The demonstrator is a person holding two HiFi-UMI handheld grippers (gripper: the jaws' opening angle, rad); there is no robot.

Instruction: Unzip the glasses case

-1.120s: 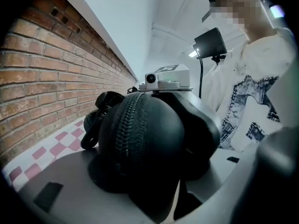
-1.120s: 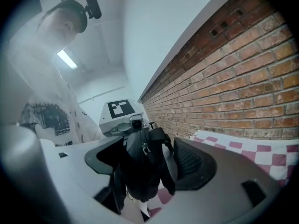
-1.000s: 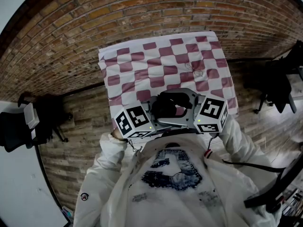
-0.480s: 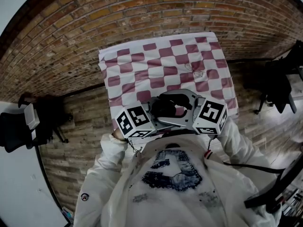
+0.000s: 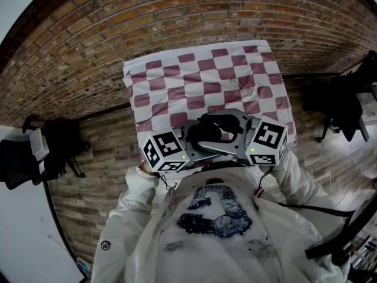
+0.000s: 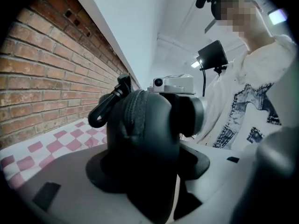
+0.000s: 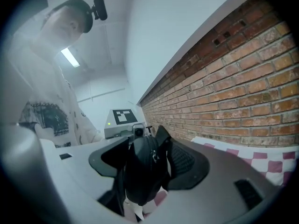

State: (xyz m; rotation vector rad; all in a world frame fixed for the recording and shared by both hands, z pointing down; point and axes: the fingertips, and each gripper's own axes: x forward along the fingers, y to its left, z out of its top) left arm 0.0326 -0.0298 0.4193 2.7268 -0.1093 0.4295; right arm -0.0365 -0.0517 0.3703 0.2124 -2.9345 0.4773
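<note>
Sleeves: white sleeves (image 5: 132, 187) lie on the person's side of the glasses case (image 5: 215, 128), one on either flank.
Left gripper (image 6: 147, 169): clamped on the glasses case, whose black body fills the gap between its jaws.
Right gripper (image 7: 149, 164): jaws fairly wide and just been closing. The case's other end stands between them, with the pads against its sides.
Zip pull (image 7: 153, 156): small and metallic, on the end of the case facing the right gripper.
Glasses case: held off the table between the two grippers, which point at each other.
Checked cloth (image 5: 200, 78): red and white, under the case and stretching beyond it.
Office chairs: one black chair (image 5: 23, 158) is well apart to the case's left and another (image 5: 347, 105) to its right.
Brick wall (image 5: 177, 16): beyond the cloth, farthest from the case.
</note>
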